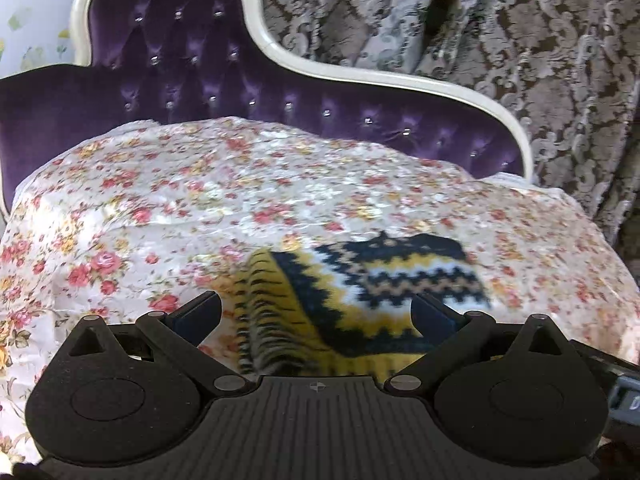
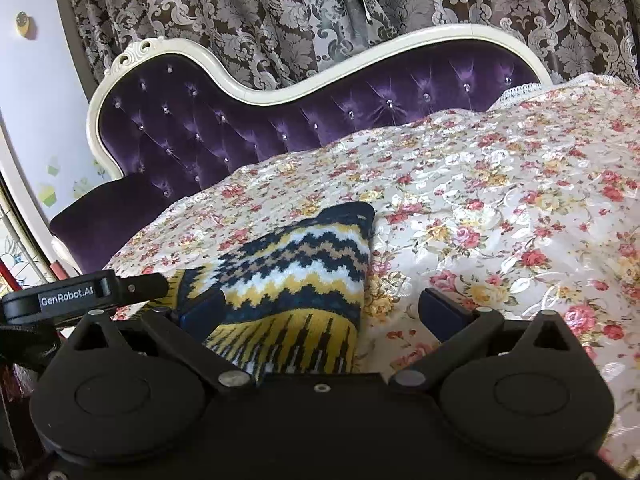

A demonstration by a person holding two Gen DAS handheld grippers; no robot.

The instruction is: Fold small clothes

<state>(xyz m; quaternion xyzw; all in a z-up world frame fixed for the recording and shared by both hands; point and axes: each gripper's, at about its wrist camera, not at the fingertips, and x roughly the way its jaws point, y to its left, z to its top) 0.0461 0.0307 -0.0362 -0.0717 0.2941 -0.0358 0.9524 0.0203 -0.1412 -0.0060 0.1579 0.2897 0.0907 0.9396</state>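
A small knitted garment [image 1: 360, 288] with navy, yellow, white and tan zigzag bands lies folded on the floral bedspread [image 1: 200, 200]. My left gripper [image 1: 316, 312] hovers low over its near end, fingers wide apart, with the ribbed yellow hem between them and nothing pinched. In the right wrist view the same knitted garment [image 2: 296, 276] lies left of centre. My right gripper [image 2: 324, 316] is open too: its left finger [image 2: 204, 312] rests by the garment's left side and its right finger [image 2: 440, 312] is over bare bedspread [image 2: 500, 220]. The left gripper's body [image 2: 80, 292] shows at the left edge.
A purple tufted headboard [image 1: 192, 80] with a cream frame [image 2: 280, 92] rises behind the bed. Patterned brown and silver curtains [image 2: 280, 8] hang behind it. A white wall [image 2: 32, 100] with stickers is at the left. Bedspread stretches right of the garment.
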